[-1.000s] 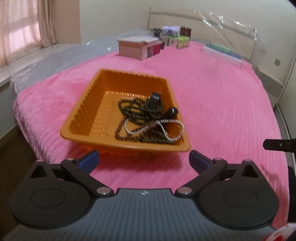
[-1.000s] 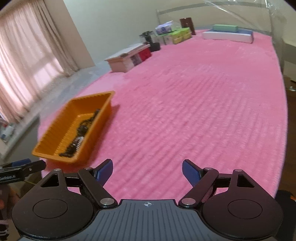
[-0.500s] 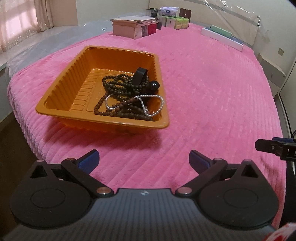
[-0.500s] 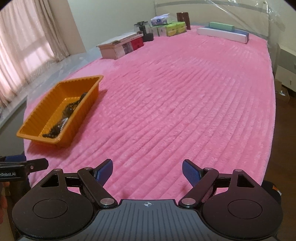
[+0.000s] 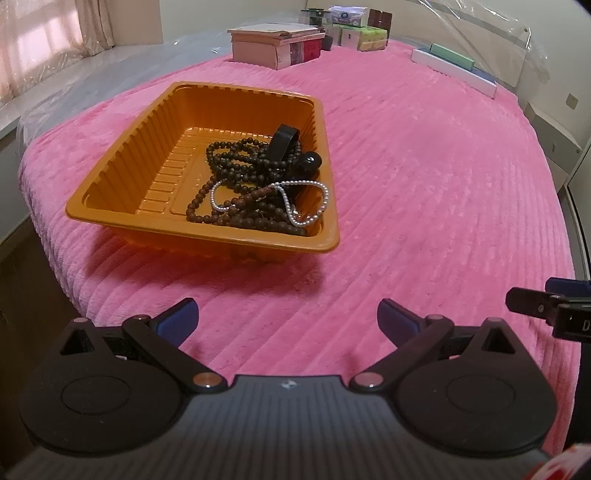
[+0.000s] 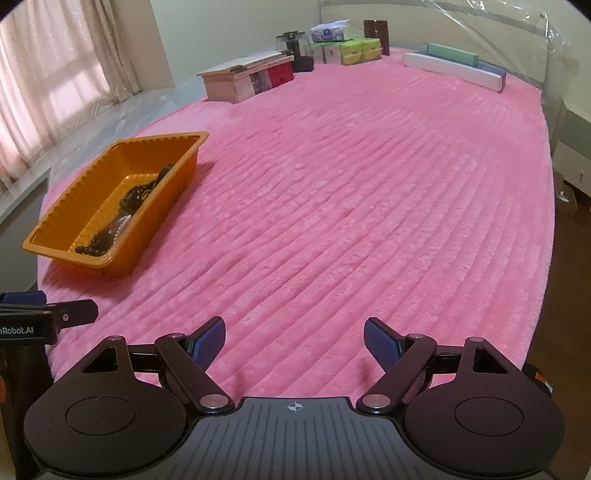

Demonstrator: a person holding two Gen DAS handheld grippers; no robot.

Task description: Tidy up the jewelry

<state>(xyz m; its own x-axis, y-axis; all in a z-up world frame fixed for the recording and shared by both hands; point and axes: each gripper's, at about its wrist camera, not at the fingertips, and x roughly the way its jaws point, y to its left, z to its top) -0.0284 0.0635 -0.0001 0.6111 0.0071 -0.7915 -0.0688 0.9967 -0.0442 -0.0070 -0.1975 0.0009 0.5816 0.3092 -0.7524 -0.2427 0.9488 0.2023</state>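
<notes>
An orange plastic tray (image 5: 122, 162) sits on a pink ribbed blanket (image 5: 424, 177). In its right half lie a tangle of dark brown bead strands (image 5: 240, 166), a white pearl strand (image 5: 306, 206), a black band (image 5: 282, 142) and a black ball (image 5: 310, 162). My left gripper (image 5: 286, 319) is open and empty, above the blanket just short of the tray's near rim. My right gripper (image 6: 294, 341) is open and empty, over bare blanket to the right of the tray (image 6: 66, 206).
A wooden jewelry box (image 6: 245, 77) stands at the far side, with small boxes (image 6: 347, 50) and a tissue pack (image 6: 328, 31) beyond it. Long flat boxes (image 6: 454, 68) lie at the far right. The blanket's near edge drops to the floor at left.
Both grippers have risen and tilted downward, so the tray now sits lower and nearer in each view. Nothing in the tray has moved. Both grippers stay open.
</notes>
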